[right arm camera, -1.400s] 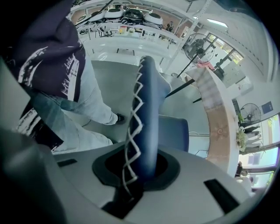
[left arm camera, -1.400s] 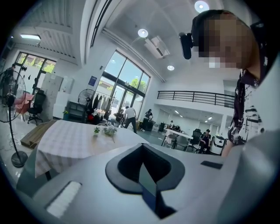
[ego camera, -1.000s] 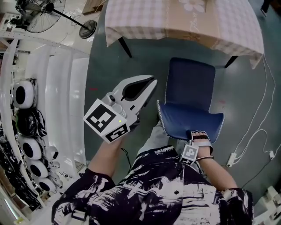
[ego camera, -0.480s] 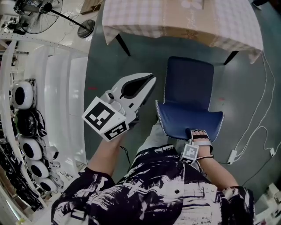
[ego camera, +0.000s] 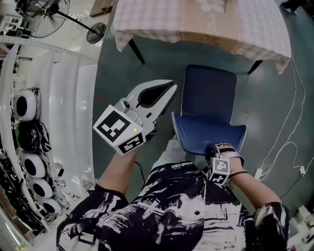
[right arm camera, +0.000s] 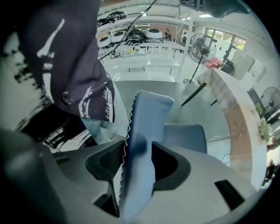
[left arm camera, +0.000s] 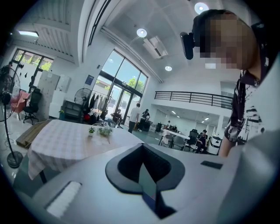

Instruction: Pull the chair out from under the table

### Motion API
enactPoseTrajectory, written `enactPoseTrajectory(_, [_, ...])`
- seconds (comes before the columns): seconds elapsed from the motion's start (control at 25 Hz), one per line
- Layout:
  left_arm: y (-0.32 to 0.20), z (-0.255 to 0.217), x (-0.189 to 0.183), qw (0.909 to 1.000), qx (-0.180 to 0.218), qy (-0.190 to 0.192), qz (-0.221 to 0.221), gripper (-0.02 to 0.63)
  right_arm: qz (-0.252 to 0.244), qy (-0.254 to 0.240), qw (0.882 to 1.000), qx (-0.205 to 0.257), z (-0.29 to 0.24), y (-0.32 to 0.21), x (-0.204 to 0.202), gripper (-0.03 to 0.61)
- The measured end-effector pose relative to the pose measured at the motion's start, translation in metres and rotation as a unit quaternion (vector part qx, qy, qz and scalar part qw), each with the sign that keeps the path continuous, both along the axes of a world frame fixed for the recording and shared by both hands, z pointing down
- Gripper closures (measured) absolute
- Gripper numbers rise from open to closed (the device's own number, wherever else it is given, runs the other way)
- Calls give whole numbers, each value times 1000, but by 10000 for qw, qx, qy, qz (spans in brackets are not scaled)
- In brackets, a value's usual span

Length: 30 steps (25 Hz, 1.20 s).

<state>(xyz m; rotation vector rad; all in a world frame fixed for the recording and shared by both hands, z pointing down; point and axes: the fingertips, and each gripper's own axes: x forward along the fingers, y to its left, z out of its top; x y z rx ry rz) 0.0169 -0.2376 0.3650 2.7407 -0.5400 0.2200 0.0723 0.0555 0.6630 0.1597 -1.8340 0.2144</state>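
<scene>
A blue chair stands clear of the checked-cloth table, its seat toward the table and its backrest toward me. My right gripper points steeply down over the backrest's top edge. In the right gripper view the backrest stands between the jaws of the right gripper. The jaws have just been opening, and a gap shows on the left side. My left gripper hangs in the air left of the chair, shut with nothing in it. It faces the table.
A white shelf unit with round white devices runs along the left. A standing fan is at the top left. White cables and a power strip lie on the floor right of the chair.
My right gripper has lifted a little and tilted at the backrest's top. The left gripper has barely moved. The chair stays where it was.
</scene>
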Motion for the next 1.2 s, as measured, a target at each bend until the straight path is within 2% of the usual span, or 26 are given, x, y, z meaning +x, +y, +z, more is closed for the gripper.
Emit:
enactPoseTrajectory(0.12, [-2,-5,1,10000,30,1,10,609,-24,-232,9995,-214,-27,-7,0,387])
enactPoseTrajectory(0.16, [-2,-5,2,10000,31,2,12,609,-46,-269,9995,-175,-36,-12,0,391])
enactPoseTrajectory(0.2, [-3,-6,4,10000,35,7,14,609,-72,-300,9995,-102,-45,-19,0,435])
enactPoseTrajectory(0.24, [-3,-7,5,10000,45,14,18,609,-73,-346,9994,-13,-53,-28,0,452])
enactPoseTrajectory(0.28, [-3,-9,8,10000,61,23,26,609,-30,-423,9991,96,-60,-39,0,451])
enactPoseTrajectory(0.52, [-4,-22,28,9997,191,69,139,609,557,-828,9880,1176,-120,-139,14,457])
enactPoseTrajectory(0.64, [-3,-31,38,9994,267,85,198,609,941,-998,9735,1831,-159,-190,28,462])
enactPoseTrajectory(0.72, [-2,-36,46,9991,326,92,248,609,1242,-1144,9591,2274,-188,-222,40,471])
enactPoseTrajectory(0.84, [-4,-45,59,9985,417,129,327,609,1835,-1647,9255,2875,-236,-266,58,487])
enactPoseTrajectory(0.92, [-5,-54,68,9979,494,175,392,609,2261,-2132,8926,3265,-273,-290,70,498])
enactPoseTrajectory(1.0, [-5,-63,78,9972,559,211,457,609,2719,-2744,8510,3557,-309,-303,82,508])
enactPoseTrajectory(1.12, [-4,-68,91,9964,617,227,537,609,3392,-3614,7796,3827,-342,-310,105,521])
enactPoseTrajectory(1.2, [-4,-71,99,9958,650,244,589,609,3613,-3846,7448,4084,-354,-308,119,527])
